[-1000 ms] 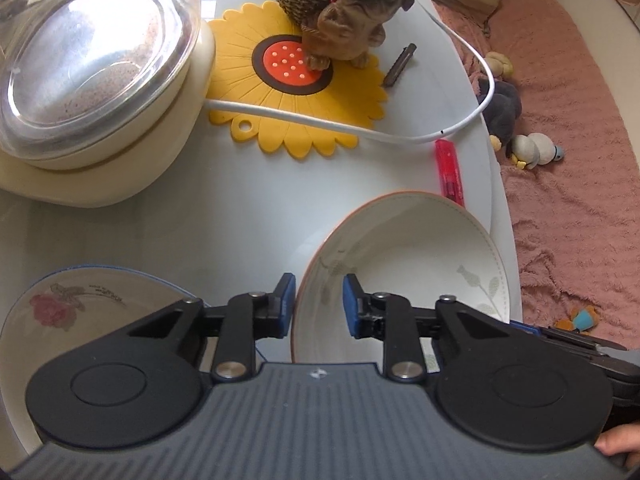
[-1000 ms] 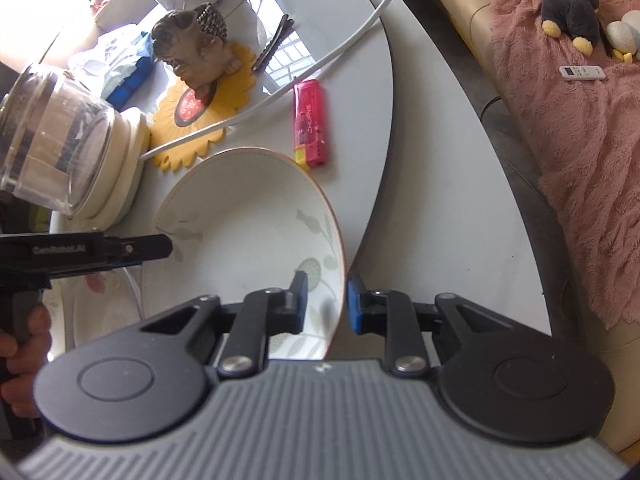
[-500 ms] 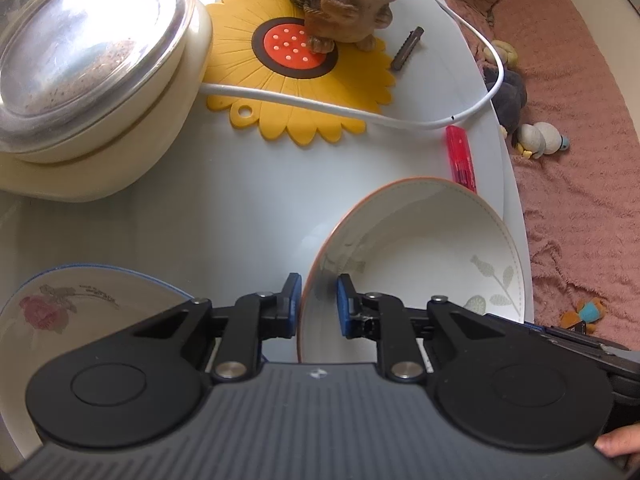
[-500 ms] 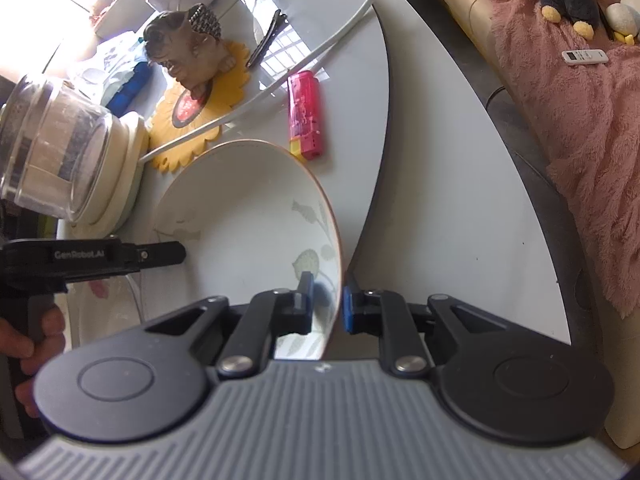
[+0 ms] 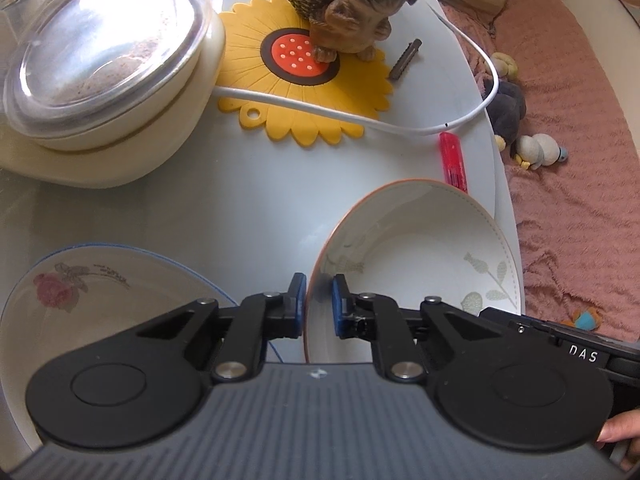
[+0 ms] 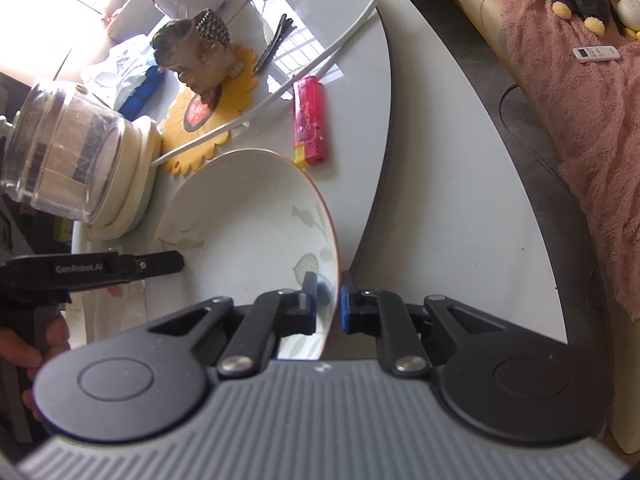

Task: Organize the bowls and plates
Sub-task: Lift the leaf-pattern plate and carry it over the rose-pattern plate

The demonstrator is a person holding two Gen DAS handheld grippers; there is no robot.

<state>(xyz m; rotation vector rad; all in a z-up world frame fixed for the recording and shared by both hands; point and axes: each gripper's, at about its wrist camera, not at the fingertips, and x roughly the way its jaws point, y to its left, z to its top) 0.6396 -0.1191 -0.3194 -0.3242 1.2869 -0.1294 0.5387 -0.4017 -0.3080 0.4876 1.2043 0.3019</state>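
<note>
white with an orange edge, the bowl sits on the table, close to the table's right side. it is held from two sides at once. the left gripper has its rim on the near left, and the right gripper has its rim on the near right. each one has one blue pad inside the bowl and one outside, so the thin rim stands up between them.

both sets of jaws have just been closing and are now narrow. the pads look pressed on the rim in both views, so each gripper seems to be holding the bowl.

the thing that matters next is where the plate lies. it has a blue edge and a pink flower, and it sits just to the left of the bowl, right under the left gripper. so the left hand is the nearer one to it. if the bowl is meant to go on the plate, it likely has to lift up and go a short way left.

a red lighter lies just past the bowl's far rim, and a white cord runs across the table behind it. the two grips are on opposite sides, so both hands should rise together or the bowl could tip.
</note>
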